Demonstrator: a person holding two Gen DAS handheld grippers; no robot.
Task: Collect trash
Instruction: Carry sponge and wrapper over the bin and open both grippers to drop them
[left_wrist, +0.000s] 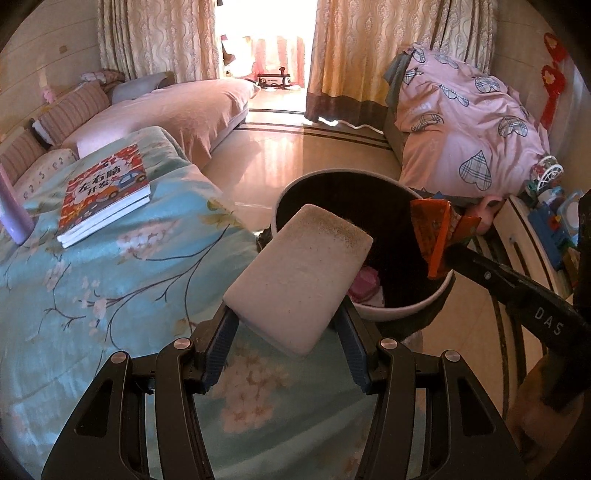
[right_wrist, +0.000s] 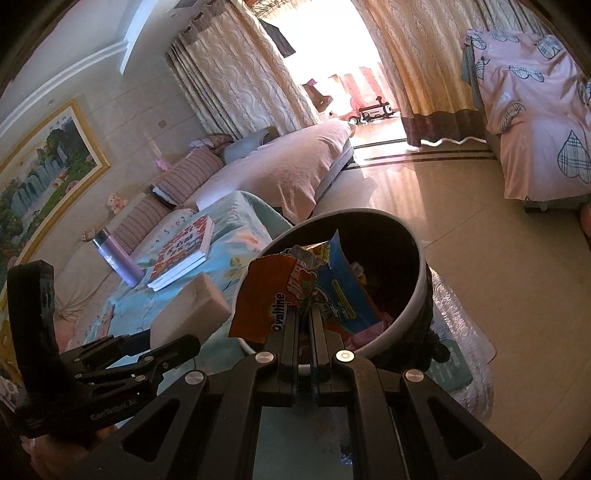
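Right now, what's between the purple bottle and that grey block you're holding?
In the right wrist view, a red-covered book lies on the floral cloth between the purple bottle and the grey block.

A children's book (left_wrist: 105, 194) with a red cover lies flat on the light blue floral bedspread (left_wrist: 92, 295) at the left of the frame, and a lilac flask (right_wrist: 117, 256) stands upright just beside it. Behind them a pink-covered sofa (left_wrist: 177, 114) with striped cushions (right_wrist: 192, 175) runs toward the patterned curtains (left_wrist: 369, 48). A framed landscape painting (right_wrist: 44, 170) hangs at the far left. At upper right, a pink quilt with plaid hearts (left_wrist: 465, 125) is heaped up.
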